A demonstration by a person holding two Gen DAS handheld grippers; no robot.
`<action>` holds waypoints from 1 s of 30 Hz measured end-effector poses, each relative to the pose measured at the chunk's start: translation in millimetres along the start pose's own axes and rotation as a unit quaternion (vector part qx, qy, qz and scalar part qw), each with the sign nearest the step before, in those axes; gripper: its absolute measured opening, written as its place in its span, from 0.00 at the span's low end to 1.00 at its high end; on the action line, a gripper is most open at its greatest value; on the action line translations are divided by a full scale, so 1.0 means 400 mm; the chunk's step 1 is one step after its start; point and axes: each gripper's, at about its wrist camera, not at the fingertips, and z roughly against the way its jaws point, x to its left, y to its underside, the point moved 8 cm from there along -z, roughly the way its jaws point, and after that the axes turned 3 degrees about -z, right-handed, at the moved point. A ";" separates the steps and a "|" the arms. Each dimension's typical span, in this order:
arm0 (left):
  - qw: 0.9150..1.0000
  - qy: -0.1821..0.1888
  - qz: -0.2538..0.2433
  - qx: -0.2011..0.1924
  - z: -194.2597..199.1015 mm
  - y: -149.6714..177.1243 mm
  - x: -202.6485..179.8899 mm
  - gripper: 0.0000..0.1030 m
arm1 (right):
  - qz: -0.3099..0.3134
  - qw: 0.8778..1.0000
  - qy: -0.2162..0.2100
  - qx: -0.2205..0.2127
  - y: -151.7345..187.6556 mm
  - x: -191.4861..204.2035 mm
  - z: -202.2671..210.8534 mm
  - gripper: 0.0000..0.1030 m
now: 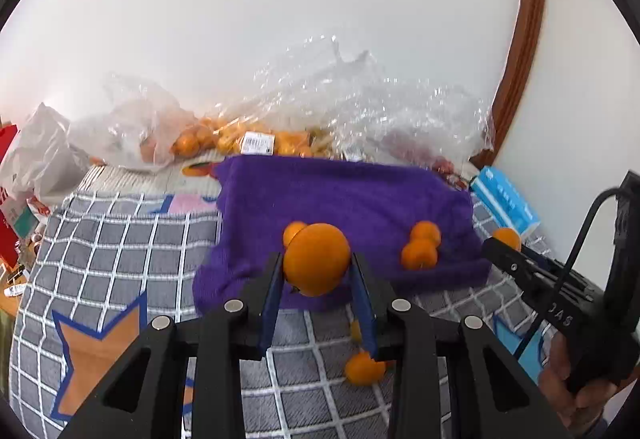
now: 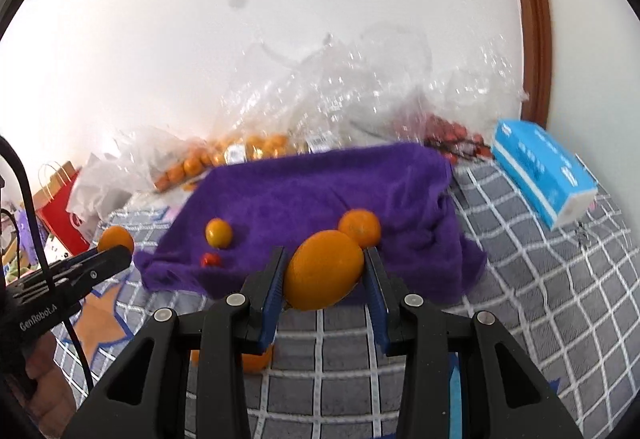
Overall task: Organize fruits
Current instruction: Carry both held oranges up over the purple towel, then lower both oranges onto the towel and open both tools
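Observation:
In the left wrist view my left gripper (image 1: pixel 317 261) is shut on a round orange (image 1: pixel 316 255), held above the front edge of a purple towel (image 1: pixel 344 195). Two oranges (image 1: pixel 420 247) lie on the towel to the right, and a loose orange (image 1: pixel 364 367) lies on the checked sheet below. In the right wrist view my right gripper (image 2: pixel 325 255) is shut on a larger oval orange (image 2: pixel 324 277). Behind it on the towel (image 2: pixel 320 183) lie an orange (image 2: pixel 360 227), a small orange (image 2: pixel 219 233) and a tiny red fruit (image 2: pixel 210 259). Each view shows the other gripper at its edge.
Clear plastic bags (image 1: pixel 248 135) with several oranges and red fruit lie along the white wall behind the towel. A blue tissue box (image 2: pixel 548 175) sits at the right, a red paper bag (image 2: pixel 60 211) at the left. A grey checked sheet (image 2: pixel 520 299) covers the surface.

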 end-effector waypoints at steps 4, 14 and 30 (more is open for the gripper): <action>1.000 -0.005 0.007 -0.008 -0.014 -0.045 0.006 0.31 | 0.002 1.000 0.012 -0.018 -0.041 -0.013 -0.017 0.37; 0.999 -0.007 0.035 0.010 -0.141 -0.058 0.056 0.31 | -0.004 1.000 0.006 -0.017 -0.074 -0.025 -0.111 0.37; 0.998 -0.023 0.059 -0.002 -0.215 -0.010 0.112 0.31 | -0.021 1.000 0.010 -0.021 -0.040 -0.066 -0.182 0.37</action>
